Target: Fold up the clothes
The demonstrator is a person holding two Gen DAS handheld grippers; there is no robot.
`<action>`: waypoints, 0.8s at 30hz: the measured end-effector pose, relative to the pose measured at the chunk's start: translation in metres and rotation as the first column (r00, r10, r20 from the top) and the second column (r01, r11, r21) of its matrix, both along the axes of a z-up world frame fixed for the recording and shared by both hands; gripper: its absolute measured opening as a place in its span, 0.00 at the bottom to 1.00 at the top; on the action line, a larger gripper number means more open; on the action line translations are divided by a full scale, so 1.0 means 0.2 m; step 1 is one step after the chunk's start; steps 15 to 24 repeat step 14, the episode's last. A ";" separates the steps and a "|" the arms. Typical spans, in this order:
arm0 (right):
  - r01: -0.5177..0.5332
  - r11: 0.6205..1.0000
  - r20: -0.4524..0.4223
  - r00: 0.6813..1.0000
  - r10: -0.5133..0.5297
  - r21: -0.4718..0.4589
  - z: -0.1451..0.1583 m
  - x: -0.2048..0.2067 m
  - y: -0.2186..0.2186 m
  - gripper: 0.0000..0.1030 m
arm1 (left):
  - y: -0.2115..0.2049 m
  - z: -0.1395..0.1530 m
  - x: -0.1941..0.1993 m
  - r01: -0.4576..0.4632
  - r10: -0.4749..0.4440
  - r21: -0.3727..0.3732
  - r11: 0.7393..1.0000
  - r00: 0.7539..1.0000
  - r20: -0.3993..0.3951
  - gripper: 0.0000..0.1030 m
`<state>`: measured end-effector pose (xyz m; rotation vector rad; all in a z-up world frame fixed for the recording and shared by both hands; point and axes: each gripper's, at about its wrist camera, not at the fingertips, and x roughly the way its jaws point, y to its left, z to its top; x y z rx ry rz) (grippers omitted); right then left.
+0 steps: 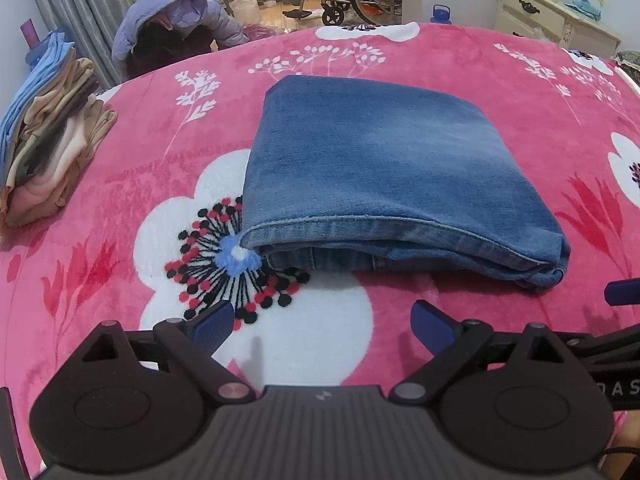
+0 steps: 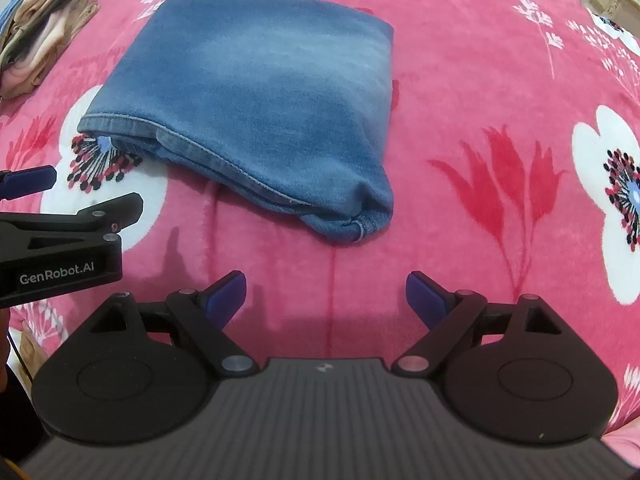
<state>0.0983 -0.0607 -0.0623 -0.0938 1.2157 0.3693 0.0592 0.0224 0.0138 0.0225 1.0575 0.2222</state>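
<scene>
Jeans (image 1: 384, 168) folded flat on pink blanket (image 1: 500, 80); clothes stack (image 1: 52, 136) far left. Left gripper (image 1: 322, 322) and right gripper (image 2: 326, 296) fingers spread, empty, short of denim.

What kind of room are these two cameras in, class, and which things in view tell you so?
Most likely a bedroom in a home: a pink plush blanket with white flowers covers a bed-like surface, a cream carved dresser stands by the wall, and folded blue jeans lie near a stack of folded beige and blue clothes.

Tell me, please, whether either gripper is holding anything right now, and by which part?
Nothing is held: the left gripper and right gripper are both open, short of the folded jeans.
</scene>
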 end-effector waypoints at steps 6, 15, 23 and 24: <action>0.000 1.000 0.003 1.000 0.000 -0.001 0.00 0.00 0.00 0.85 | 0.00 0.00 0.00 -0.001 0.001 0.001 1.000 1.000 -0.001 0.93; 0.001 1.000 0.001 1.000 -0.001 -0.004 0.00 0.00 0.00 0.85 | 0.00 0.00 0.00 0.002 -0.002 -0.001 1.000 1.000 -0.005 0.93; 0.001 1.000 0.001 1.000 -0.001 -0.004 0.00 0.00 0.00 0.85 | 0.00 0.00 0.00 0.002 -0.002 -0.001 1.000 1.000 -0.005 0.93; 0.001 1.000 0.001 1.000 -0.001 -0.004 0.00 0.00 0.00 0.85 | 0.00 0.00 0.00 0.002 -0.002 -0.001 1.000 1.000 -0.005 0.93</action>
